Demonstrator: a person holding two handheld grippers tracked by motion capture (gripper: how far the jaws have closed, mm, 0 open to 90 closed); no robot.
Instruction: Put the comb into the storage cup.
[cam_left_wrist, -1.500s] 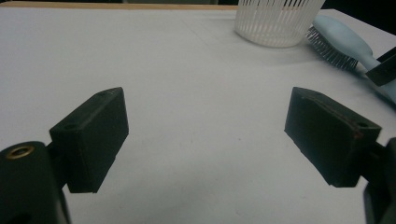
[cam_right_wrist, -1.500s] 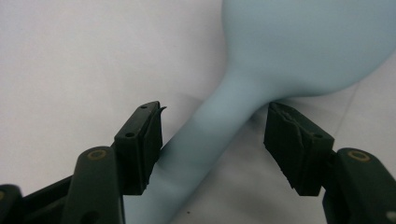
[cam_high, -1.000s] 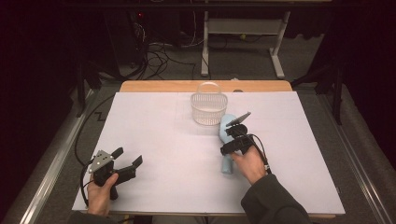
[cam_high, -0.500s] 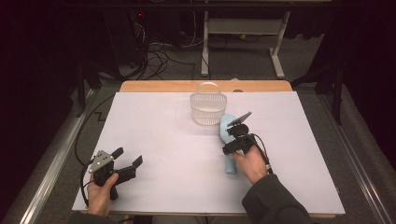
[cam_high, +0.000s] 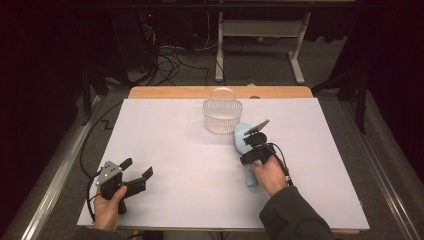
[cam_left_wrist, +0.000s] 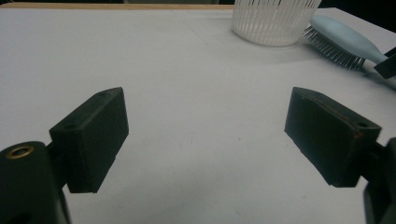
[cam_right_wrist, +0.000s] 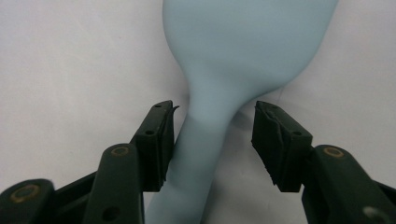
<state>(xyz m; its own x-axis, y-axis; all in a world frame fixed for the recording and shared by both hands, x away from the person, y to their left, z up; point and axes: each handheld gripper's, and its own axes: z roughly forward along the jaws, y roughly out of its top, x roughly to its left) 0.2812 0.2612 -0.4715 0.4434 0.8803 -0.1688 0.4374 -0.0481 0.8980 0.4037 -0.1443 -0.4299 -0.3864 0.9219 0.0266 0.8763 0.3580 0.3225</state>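
Worktop (cam_high: 165, 125) is covered by a white sheet, wooden edge showing at the far side. White ribbed basket (cam_high: 222, 115) stands near the far middle, upright. Light blue hairbrush (cam_high: 243, 141) lies flat on the sheet just beside the basket on its near right, head toward the basket, handle running back toward the person; in the left gripper view its bristles (cam_left_wrist: 332, 47) face the sheet and the camera side. Right tongs (cam_right_wrist: 212, 140) straddle the brush neck where the handle widens into the head: jaws have just been closing, handle between them, left pad at or touching the handle, right pad with a visible gap, so not clamped yet. Left tongs (cam_high: 137, 168) sit low at the near left of the sheet, well apart from brush and basket, jaws wide open with bare sheet between them.
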